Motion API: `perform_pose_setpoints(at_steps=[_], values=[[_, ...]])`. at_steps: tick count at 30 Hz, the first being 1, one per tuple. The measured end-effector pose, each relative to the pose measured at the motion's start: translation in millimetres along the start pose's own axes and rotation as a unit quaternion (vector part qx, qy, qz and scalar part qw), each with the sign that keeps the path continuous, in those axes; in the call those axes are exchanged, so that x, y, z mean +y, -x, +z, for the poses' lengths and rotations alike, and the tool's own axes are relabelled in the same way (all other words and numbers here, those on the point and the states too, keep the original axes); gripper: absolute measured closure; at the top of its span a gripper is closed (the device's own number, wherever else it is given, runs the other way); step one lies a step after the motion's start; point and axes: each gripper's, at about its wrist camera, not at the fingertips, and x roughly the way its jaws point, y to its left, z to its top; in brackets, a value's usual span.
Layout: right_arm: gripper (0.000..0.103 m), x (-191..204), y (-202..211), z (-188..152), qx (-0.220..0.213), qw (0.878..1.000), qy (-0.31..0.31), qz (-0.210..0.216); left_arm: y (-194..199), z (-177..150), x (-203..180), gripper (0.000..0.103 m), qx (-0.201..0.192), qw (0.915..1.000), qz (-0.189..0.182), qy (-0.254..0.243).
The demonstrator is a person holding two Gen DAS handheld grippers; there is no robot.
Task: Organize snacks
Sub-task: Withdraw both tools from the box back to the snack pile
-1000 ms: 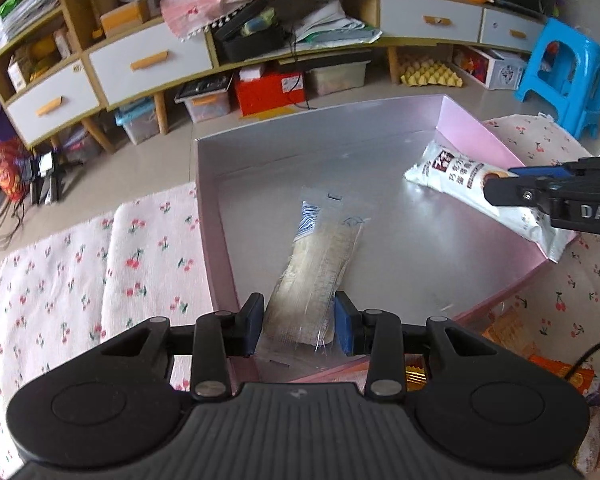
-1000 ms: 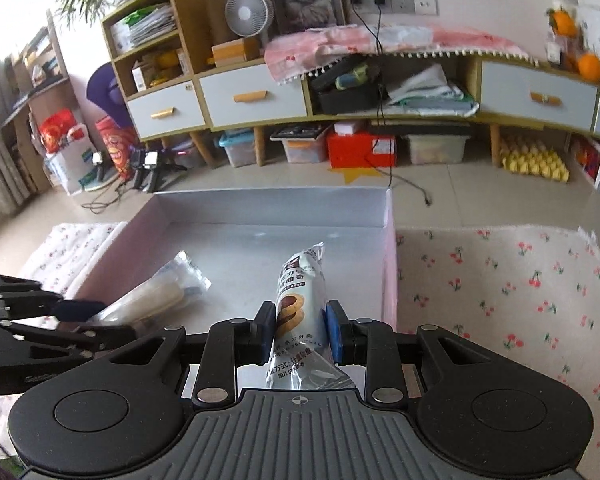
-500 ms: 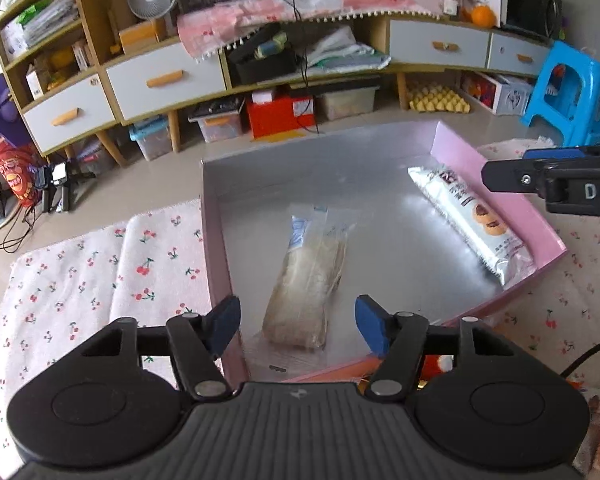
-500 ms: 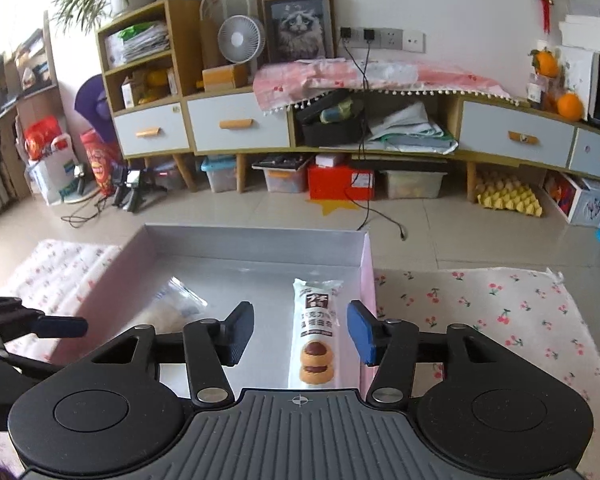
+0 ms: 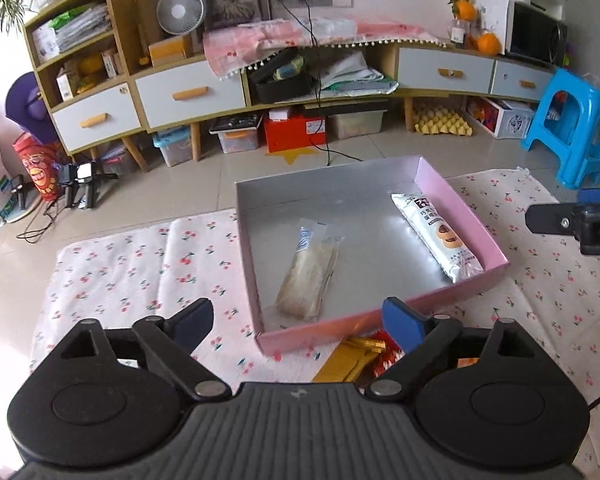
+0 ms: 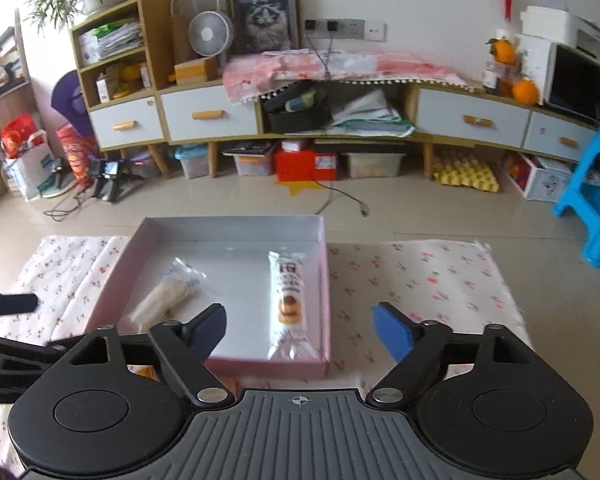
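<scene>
The left gripper (image 5: 298, 322) and right gripper (image 6: 300, 330) both stand wide apart, holding nothing; their jaws have just been opening. The shallow pink cardboard box with a silver floor (image 5: 452, 196) lies on a cherry-print cloth (image 5: 140, 256) over a tiled floor. A clear-wrapped pale pastry (image 5: 310, 276) lies near the box's left wall, and a white chocolate-biscuit packet (image 5: 440, 236) along its right wall. A second ago each was clamped.

Both tongs opened and lifted, clear packet (image 5: 309, 276) and biscuit pack (image 6: 289, 303) released
</scene>
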Motion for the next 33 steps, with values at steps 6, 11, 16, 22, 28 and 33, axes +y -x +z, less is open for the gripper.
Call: perform_pose_setpoints(at_steps=[6, 11, 16, 22, 28, 33], values=[[0.010, 5.4, 22.2, -17.6, 0.023, 1.000, 0.015, -0.012, 17.2, -13.7, 1.4, 0.003, 0.024, 0.9996, 0.012, 0.010], [0.007, 3.1, 32.3, -36.6, 0.050, 0.998, 0.000, -0.031, 25.7, -33.1, -1.4, 0.001, 0.051, 0.9984, 0.024, 0.001], [0.007, -9.4, 35.1, -57.7, 0.102, 0.993, -0.062, -0.012, 33.9, -55.3, -2.2, 0.001, 0.075, 0.9970, 0.018, 0.004], [0.007, -24.3, 25.2, -95.0, 0.163, 0.978, -0.133, 0.003, 31.6, -88.0, 2.5, 0.001, 0.108, 0.9933, -0.006, 0.040], [0.007, -34.7, 19.6, -114.9, 0.204, 0.963, -0.177, 0.016, 33.9, -104.7, 13.1, 0.001, 0.134, 0.9857, -0.045, 0.092], [0.007, -37.6, 10.7, -123.4, 0.221, 0.952, -0.211, 0.022, 29.0, -111.6, 14.8, 0.008, 0.146, 0.9833, -0.032, 0.103]])
